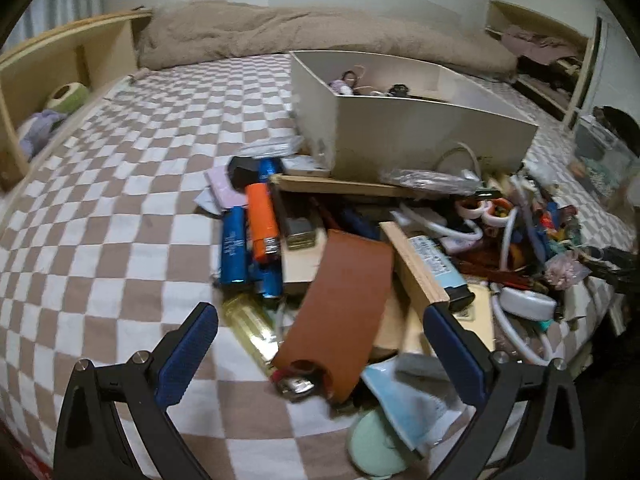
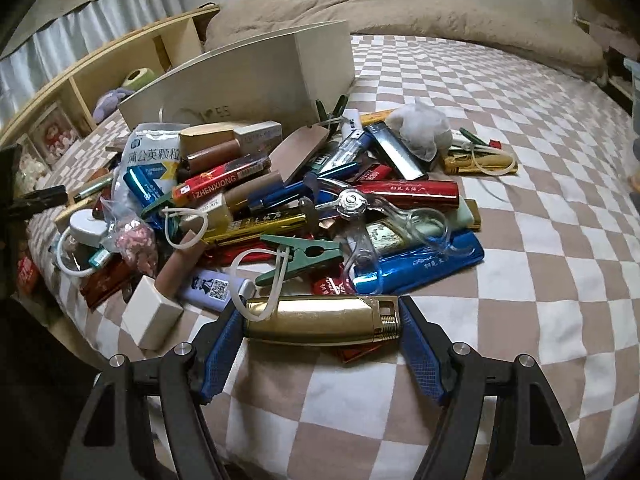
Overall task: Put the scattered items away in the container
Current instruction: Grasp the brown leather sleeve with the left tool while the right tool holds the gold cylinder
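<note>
— You're at a bed with a checked sheet (image 2: pixel 520 240); the clutter lies heaped beside the white box (image 1: pixel 400 128), which sits at the pile's far edge. What has your right gripper (image 2: pixel 322 322) got?

— Its fingers press both ends of the gold lighter (image 2: pixel 320 320), gripping it lengthwise, probably to lift it clear; your left gripper (image 1: pixel 320 344) hangs wide open and empty above the brown case (image 1: pixel 340 308).

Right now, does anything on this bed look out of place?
Yes. The box holds only a few things, while lighters, packets and clips lie heaped on the bedspread beside it. The right tool brackets a gold lighter.
</note>
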The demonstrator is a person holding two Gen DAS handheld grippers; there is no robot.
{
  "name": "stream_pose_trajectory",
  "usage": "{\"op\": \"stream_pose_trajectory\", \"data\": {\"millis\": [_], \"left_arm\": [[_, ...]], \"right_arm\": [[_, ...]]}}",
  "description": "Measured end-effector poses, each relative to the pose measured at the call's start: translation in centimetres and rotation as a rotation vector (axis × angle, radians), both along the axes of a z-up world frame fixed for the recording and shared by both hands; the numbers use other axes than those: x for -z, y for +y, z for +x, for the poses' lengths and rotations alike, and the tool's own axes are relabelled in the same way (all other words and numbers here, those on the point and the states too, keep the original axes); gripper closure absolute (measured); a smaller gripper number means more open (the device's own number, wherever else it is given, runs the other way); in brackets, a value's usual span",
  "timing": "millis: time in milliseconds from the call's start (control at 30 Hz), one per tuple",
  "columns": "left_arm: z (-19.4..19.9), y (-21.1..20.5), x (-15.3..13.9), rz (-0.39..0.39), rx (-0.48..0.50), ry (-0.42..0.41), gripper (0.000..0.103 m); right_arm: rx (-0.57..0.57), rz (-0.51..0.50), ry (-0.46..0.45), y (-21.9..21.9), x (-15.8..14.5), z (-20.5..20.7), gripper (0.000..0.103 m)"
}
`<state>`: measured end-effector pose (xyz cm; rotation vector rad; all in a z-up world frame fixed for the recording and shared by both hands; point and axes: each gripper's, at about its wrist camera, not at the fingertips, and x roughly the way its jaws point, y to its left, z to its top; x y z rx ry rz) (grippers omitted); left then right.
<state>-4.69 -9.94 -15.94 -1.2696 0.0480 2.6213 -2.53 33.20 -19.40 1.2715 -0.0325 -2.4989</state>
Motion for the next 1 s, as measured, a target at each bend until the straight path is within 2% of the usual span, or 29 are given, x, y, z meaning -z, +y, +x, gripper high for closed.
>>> {"op": "stream_pose_trajectory", "data": {"millis": [233,300,367,467,600,867,1000], "left_arm": [[-0.4,2.2,1.4,0.064,0.100,-0.074,0.000],[-0.5,2.7,1.5,0.055,0.102,-0.073,0.000],[-0.7,2.2,1.4,0.079,0.081,-0.085,0.001],[-0.9,0.9,1.5,0.137,0.044,-0.117,0.011],[-0.1,-0.9,1.3,0.177,0.006,-0.119,0.028],[1.4,-3.5,0.0,0.150,-0.063,-0.070,0.028],[1.0,-2.7,0.5,0.096,-0.034,-0.086,0.028]], "right_arm": [[0.006,-0.011,-0.009,0.0,0.5,0.0,0.028],[0.006,-0.011,-0.011,0.0,0.7,-0.1,0.028],[0.007,-0.010,-0.010,0.0,0.7,-0.1,0.028],[0.007,-0.010,-0.009,0.0,0.7,-0.1,0.028],[0.008,-0.014,-0.009,0.0,0.7,-0.1,0.028],[0.008,-0.012,-0.010,-0.1,0.7,-0.1,0.028],[0.010,-0.011,-0.012,0.0,0.8,-0.1,0.028]]}}
